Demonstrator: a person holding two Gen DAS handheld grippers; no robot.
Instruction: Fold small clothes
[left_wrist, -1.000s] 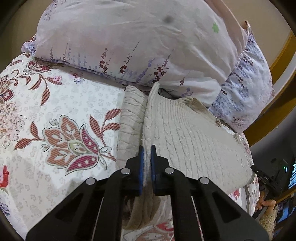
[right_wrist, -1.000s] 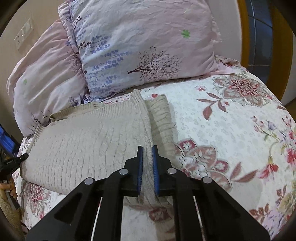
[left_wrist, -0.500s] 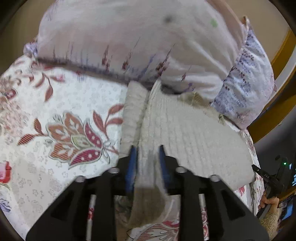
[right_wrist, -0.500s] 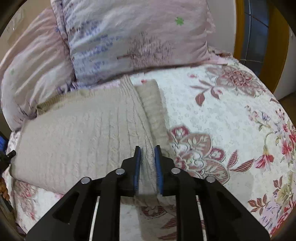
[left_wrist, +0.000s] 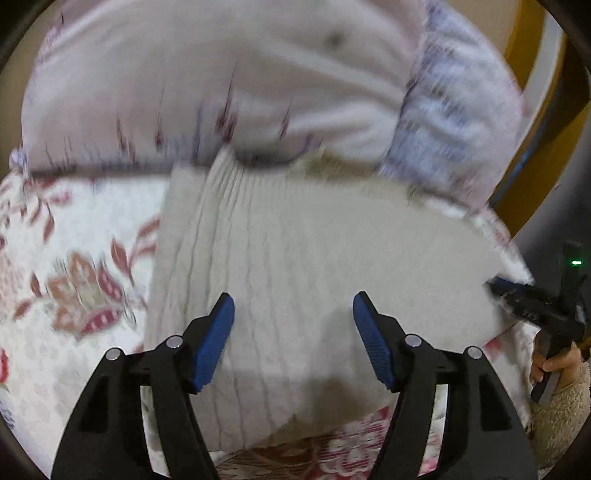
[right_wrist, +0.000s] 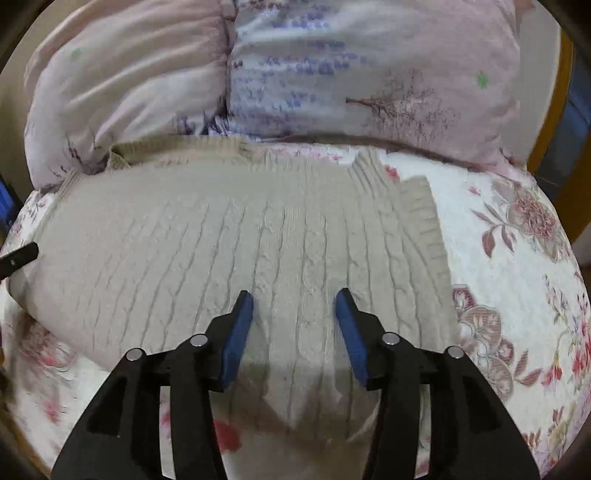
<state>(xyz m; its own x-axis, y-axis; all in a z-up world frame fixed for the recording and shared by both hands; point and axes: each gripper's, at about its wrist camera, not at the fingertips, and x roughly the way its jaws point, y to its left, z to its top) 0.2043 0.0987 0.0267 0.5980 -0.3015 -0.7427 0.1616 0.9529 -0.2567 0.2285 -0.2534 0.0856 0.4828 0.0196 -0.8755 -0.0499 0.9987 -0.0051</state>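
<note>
A beige cable-knit sweater (left_wrist: 295, 258) (right_wrist: 229, 251) lies folded flat on the flowered bedspread, with a ribbed sleeve or hem (right_wrist: 421, 214) showing along its edge. My left gripper (left_wrist: 293, 314) hovers over the near part of the sweater, its jaws opening, blue pads apart, with no cloth pinched between them. My right gripper (right_wrist: 294, 310) is likewise above the sweater's near middle, its jaws opening, and its blue pads do not press on the knit. The left wrist view is blurred by motion.
Two pale flowered pillows (left_wrist: 221, 81) (right_wrist: 369, 74) lie against the far side of the sweater. The flowered bedspread (right_wrist: 517, 277) (left_wrist: 74, 288) extends on both sides. The other gripper and a hand (left_wrist: 550, 325) show at the right edge of the left wrist view; a wooden frame (left_wrist: 532, 66) stands behind.
Both grippers let go of the sweater's folded edge and opened wide. Both views shifted sideways, so that each gripper is now over the sweater's flat body.
</note>
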